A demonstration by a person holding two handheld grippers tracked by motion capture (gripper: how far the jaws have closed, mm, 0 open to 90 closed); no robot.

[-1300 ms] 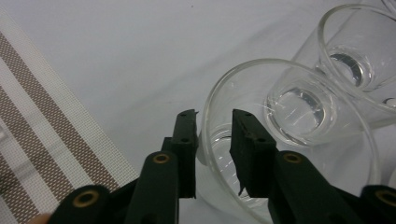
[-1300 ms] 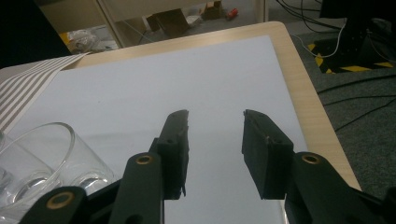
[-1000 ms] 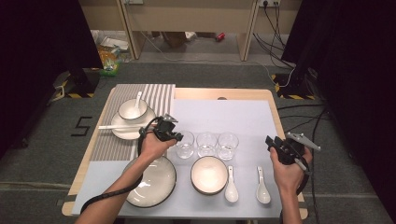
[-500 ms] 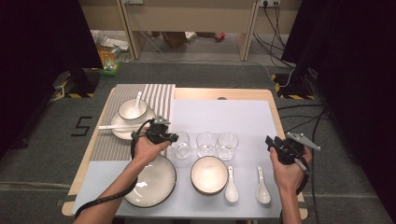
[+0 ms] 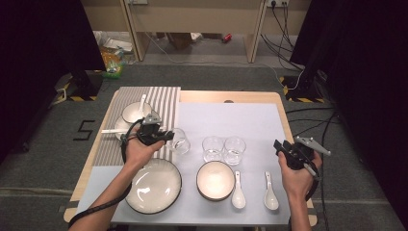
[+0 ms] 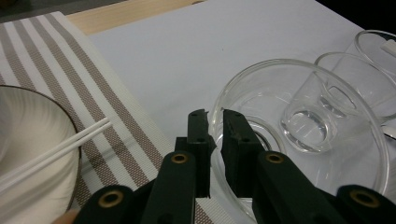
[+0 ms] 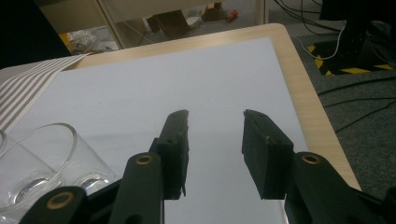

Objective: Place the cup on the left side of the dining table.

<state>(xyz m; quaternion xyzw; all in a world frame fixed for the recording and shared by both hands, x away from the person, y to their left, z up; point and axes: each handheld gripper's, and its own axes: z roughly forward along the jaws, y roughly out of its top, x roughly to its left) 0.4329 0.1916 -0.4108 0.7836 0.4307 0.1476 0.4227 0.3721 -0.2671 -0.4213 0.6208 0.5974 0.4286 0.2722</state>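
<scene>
Fingers (image 6: 236, 140) pinching glass (image 6: 299, 135) rim, apparently lifted, right gripper (image 7: 215, 140) agape

Left of the two glasses (image 5: 223, 149) stands a third glass (image 5: 179, 141), beside the striped mat (image 5: 159, 103). Nearer the person, a bowl (image 5: 215, 180) lies before the two glasses, a plate (image 5: 153, 185) to its left, two spoons (image 5: 254, 190) to its right.

We see a clear, glossy glass cup (image 6: 299, 135) pinched at its rim between the matt black plastic jaws of the left gripper (image 6: 215, 140), brass-coloured metal rivets on their arms. Beneath lies a smooth, matt white mat (image 5: 231, 120) on the pale wood table (image 5: 226, 96). Beside it, a woven cloth placemat (image 6: 60, 74) in grey and white stripes carries a glazed white bowl (image 6: 28, 154) and smooth white chopsticks (image 6: 56, 151).
</scene>
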